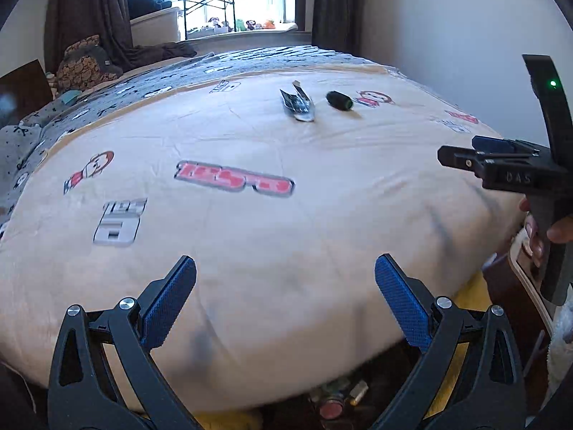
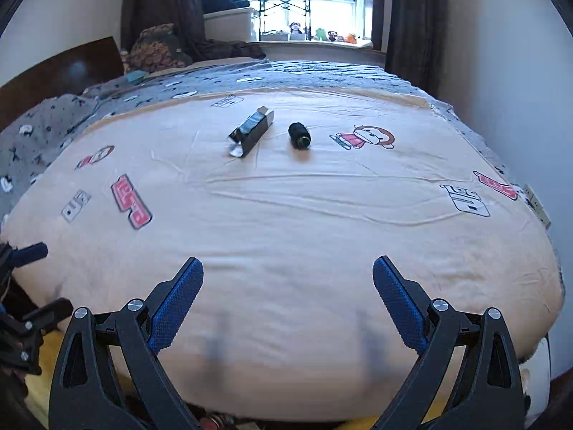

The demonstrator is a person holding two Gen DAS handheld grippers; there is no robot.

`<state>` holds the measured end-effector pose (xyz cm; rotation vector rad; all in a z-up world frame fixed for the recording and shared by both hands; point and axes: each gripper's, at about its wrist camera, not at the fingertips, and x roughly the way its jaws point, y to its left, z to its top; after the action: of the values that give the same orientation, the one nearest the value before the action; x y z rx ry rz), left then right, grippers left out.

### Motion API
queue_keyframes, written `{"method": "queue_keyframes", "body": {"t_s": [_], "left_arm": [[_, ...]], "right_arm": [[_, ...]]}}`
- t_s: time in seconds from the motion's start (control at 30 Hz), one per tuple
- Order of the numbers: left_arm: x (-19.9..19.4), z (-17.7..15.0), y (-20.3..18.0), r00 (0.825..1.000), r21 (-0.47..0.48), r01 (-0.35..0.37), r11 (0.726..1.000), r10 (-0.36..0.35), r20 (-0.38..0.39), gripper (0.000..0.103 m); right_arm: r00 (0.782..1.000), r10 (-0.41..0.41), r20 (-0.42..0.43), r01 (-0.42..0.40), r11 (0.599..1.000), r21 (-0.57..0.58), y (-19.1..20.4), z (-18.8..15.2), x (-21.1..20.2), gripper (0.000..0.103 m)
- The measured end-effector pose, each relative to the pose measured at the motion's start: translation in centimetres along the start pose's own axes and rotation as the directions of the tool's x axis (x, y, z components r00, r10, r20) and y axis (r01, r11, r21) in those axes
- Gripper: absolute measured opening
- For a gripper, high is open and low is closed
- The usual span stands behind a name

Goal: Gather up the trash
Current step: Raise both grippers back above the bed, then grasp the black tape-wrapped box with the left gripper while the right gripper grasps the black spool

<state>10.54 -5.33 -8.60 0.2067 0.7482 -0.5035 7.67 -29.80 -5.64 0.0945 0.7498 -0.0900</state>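
Two pieces of trash lie far up the cream blanket (image 1: pixel 272 251): a torn-open black and silver carton (image 1: pixel 297 105) (image 2: pixel 250 132) and, just right of it, a small black cylinder (image 1: pixel 339 100) (image 2: pixel 299 135). My left gripper (image 1: pixel 285 286) hangs open over the near edge of the bed, nothing between its blue pads. My right gripper (image 2: pixel 288 286) is open and empty too, at about the same distance from the trash. Each gripper shows at the side of the other's view: the right gripper (image 1: pixel 462 154) held by a hand (image 1: pixel 558 229), the left gripper (image 2: pixel 39 279) at the left edge.
A grey patterned blanket (image 2: pixel 322 71) covers the far half of the bed, with pillows (image 2: pixel 157 48) at the back left. Beyond are a windowsill with small toys (image 2: pixel 322 36) and a metal rack (image 2: pixel 286 3). A white wall (image 2: pixel 501 53) runs along the right. Cans (image 1: pixel 336 397) lie on the floor below.
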Motion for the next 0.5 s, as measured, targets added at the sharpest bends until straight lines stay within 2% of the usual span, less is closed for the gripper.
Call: {"method": "queue_keyframes", "body": {"t_s": [0.1,0.2,0.37,0.47,0.5], "left_arm": [[2.1,2.3,1.0,1.000,-0.027,-0.011,1.000,0.011,-0.001,0.095],[3.9,4.1,1.7,1.000,-0.051,0.018,0.999,-0.019,-0.007,0.095],[7.5,7.0,1.9,1.000,-0.037,0.005,0.999,-0.005,-0.009,0.095],[9.1,8.8,2.1,1.000,-0.044,0.004,0.999,-0.005,-0.008,0.095],[9.6,9.4,2.2,1.000,-0.050,0.002,0.999,-0.002,-0.007,0.095]], "right_arm": [[1.000,-0.023,-0.021,0.024,0.999,0.033,-0.8,2.6,3.5,0.096],[0.999,-0.021,-0.035,0.023,0.999,0.048,-1.1,4.3,6.9,0.096],[0.997,-0.037,-0.063,0.040,0.998,0.052,-1.9,8.0,12.0,0.096],[0.996,-0.044,-0.083,0.049,0.997,0.063,-2.1,9.8,14.5,0.093],[0.995,-0.049,-0.091,0.055,0.996,0.065,-2.1,10.5,15.4,0.089]]}}
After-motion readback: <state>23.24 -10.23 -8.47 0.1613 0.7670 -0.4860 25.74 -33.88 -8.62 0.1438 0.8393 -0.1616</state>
